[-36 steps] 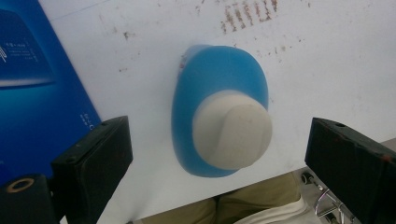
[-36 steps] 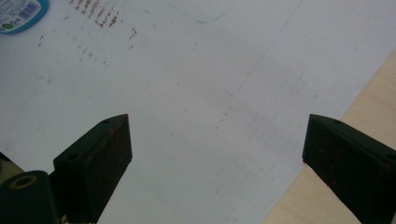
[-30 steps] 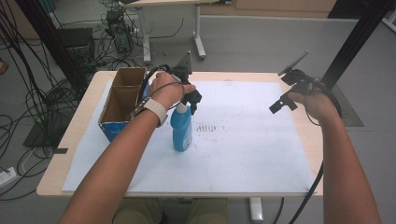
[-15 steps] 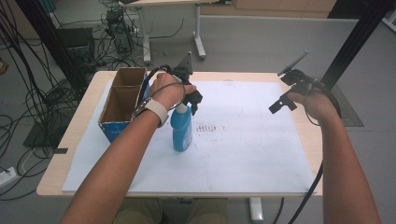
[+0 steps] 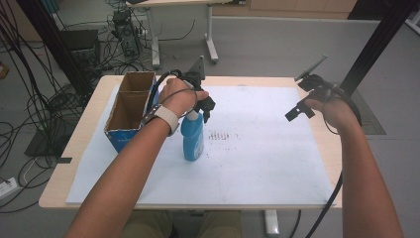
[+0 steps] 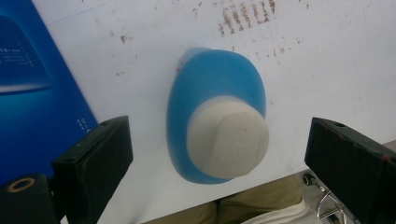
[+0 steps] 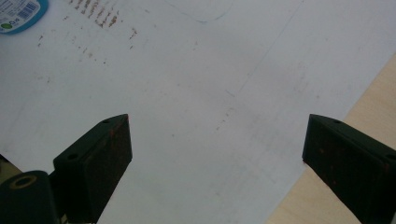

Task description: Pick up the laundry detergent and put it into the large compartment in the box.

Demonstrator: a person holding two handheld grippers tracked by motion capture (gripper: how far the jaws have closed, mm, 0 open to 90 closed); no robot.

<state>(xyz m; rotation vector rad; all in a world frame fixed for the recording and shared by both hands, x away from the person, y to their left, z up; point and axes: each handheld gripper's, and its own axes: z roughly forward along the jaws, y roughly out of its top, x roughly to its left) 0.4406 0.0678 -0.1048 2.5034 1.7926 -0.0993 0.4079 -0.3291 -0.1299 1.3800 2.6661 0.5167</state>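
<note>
- Looking down from the high view, a blue bottle (image 5: pixel 192 139) stands upright on the white sheet (image 5: pixel 257 158) that covers the desk (image 5: pixel 79 148). It is just beside a cardboard box (image 5: pixel 126 106). The left gripper (image 5: pixel 204 108) hangs right over the bottle's white top. The right gripper (image 5: pixel 302 101) is held up well apart from it, over the far right part of the sheet
- Looking along the left gripper view, the jaws are wide apart. The bottle's white cap (image 6: pixel 229 137) sits between them, a bit lower down, and neither jaw touches it. The blue box wall (image 6: pixel 32 93) is at the left
- Looking along the right gripper view, the jaws are wide apart too, with nothing between them but the bare sheet (image 7: pixel 196 107) and a strip of desk (image 7: pixel 341 186) at the edge
- I think the bottle could tip over. It is tall and thin, so if one jaw bumps the cap first as they close, it may push the bottle sideways. The cap looks smooth and rounded, so it might also slip out of a weak pinch
</note>
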